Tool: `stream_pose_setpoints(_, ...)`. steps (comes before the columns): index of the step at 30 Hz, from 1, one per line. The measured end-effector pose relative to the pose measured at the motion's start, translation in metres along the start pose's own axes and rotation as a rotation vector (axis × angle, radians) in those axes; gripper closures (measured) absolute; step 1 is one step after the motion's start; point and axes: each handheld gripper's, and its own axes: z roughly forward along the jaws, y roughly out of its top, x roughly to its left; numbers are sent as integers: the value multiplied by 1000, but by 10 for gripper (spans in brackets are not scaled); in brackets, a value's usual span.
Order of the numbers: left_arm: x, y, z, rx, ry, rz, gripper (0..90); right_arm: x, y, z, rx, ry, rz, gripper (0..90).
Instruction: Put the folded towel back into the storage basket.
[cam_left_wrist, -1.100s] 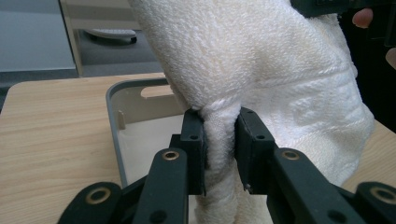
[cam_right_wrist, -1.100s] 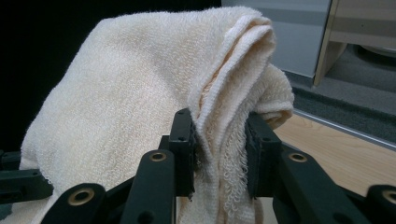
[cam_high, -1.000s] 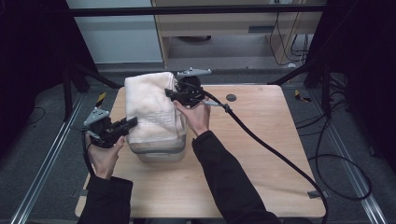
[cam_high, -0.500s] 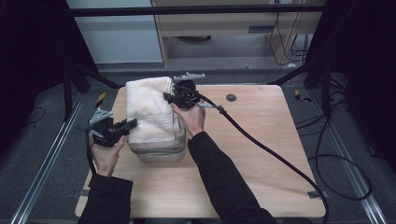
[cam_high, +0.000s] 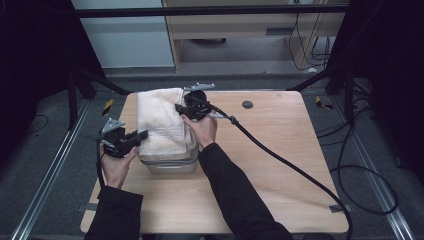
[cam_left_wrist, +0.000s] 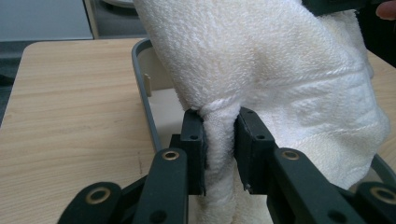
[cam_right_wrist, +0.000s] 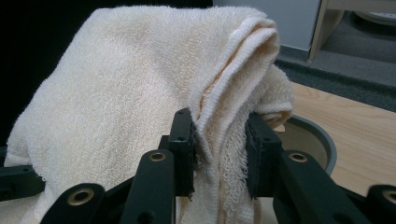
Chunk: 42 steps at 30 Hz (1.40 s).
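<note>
A folded cream towel (cam_high: 159, 122) hangs just over a grey bin (cam_high: 170, 165) on the wooden table. My left gripper (cam_high: 142, 135) is shut on the towel's near left edge; in the left gripper view the towel (cam_left_wrist: 280, 79) is pinched between the black pads (cam_left_wrist: 194, 140), with the bin's rim (cam_left_wrist: 142, 84) below. My right gripper (cam_high: 181, 107) is shut on the far right edge; in the right gripper view the bunched hem of the towel (cam_right_wrist: 116, 93) sits between the pads (cam_right_wrist: 184, 140), above the bin's rim (cam_right_wrist: 317, 135).
The wooden table (cam_high: 280, 165) has bare room to the right of the bin. A thick black cable (cam_high: 280, 160) trails from the right gripper across the table to its front right corner. A small dark round disc (cam_high: 247, 104) lies near the far edge.
Both hands have come down and slightly nearer, lowering the towel toward the bin. Both grips on the towel are unchanged.
</note>
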Motion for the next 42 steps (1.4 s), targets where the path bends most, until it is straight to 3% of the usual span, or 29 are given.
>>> stream_pose_setpoints(42, -6, -24, 42, 151, 60, 47, 736, -19, -54, 33, 92, -64, 0, 662)
